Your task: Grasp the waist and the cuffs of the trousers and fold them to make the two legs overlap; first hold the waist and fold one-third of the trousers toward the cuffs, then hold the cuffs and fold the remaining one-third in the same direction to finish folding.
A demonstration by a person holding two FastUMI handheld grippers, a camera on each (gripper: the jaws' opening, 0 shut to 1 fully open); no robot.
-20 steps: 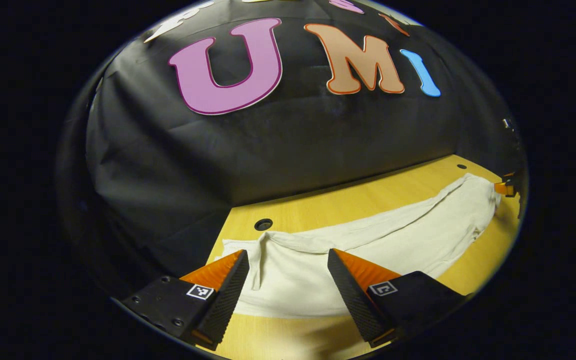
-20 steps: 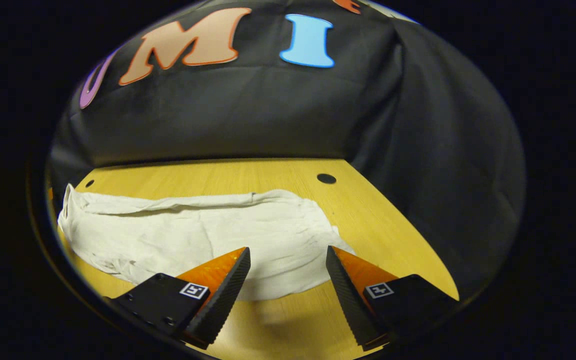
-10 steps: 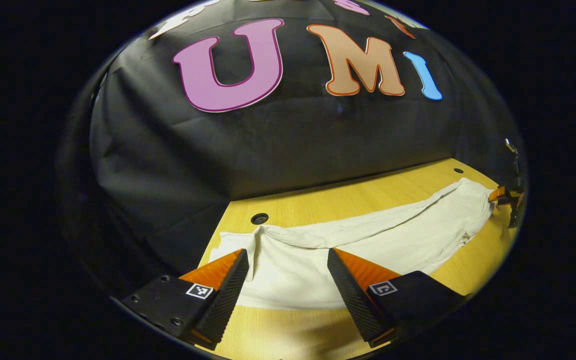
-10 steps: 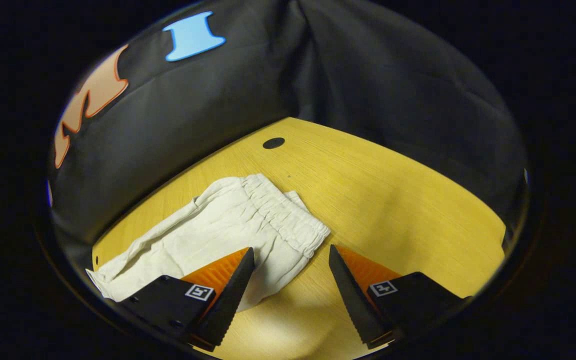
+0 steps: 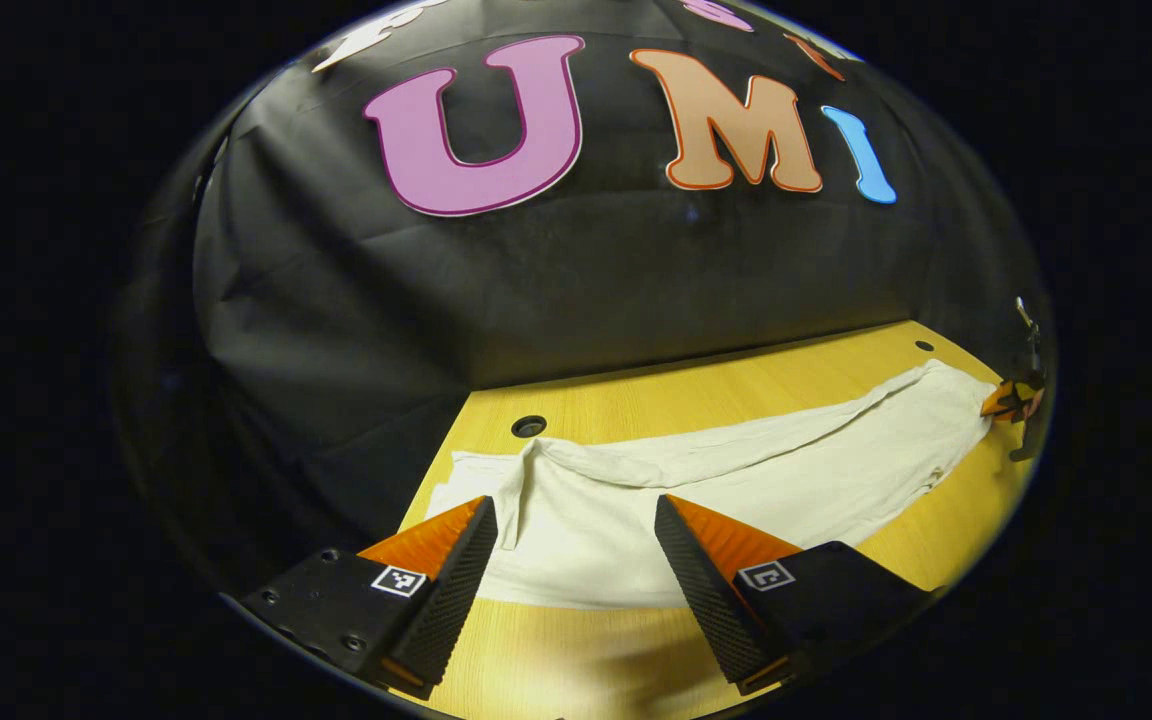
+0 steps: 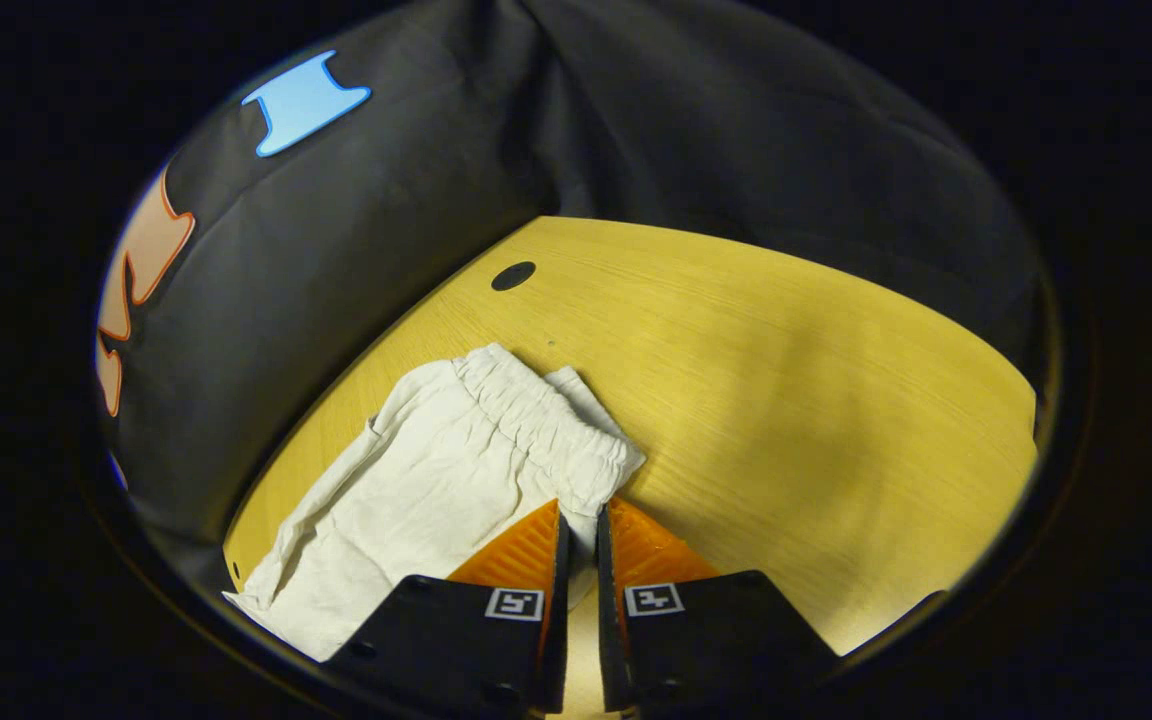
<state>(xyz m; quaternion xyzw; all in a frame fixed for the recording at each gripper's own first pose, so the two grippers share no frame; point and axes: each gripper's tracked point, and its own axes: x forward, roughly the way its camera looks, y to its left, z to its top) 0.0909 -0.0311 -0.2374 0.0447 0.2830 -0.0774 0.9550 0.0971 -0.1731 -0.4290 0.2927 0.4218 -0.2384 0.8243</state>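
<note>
Right gripper (image 6: 577,535) fingers pinch the waist corner of the trousers (image 6: 436,490), lower centre on the counter (image 6: 786,380), anchoring for the fold. Left gripper (image 5: 576,560) fingers wide over the cuffs (image 5: 496,480).

The booth wall (image 6: 356,200) closes in just behind the trousers (image 6: 436,480). Bare table (image 6: 786,380) lies open on their waist side.

Yellow wooden table (image 6: 786,340); black cloth wall (image 5: 556,290) behind.
</note>
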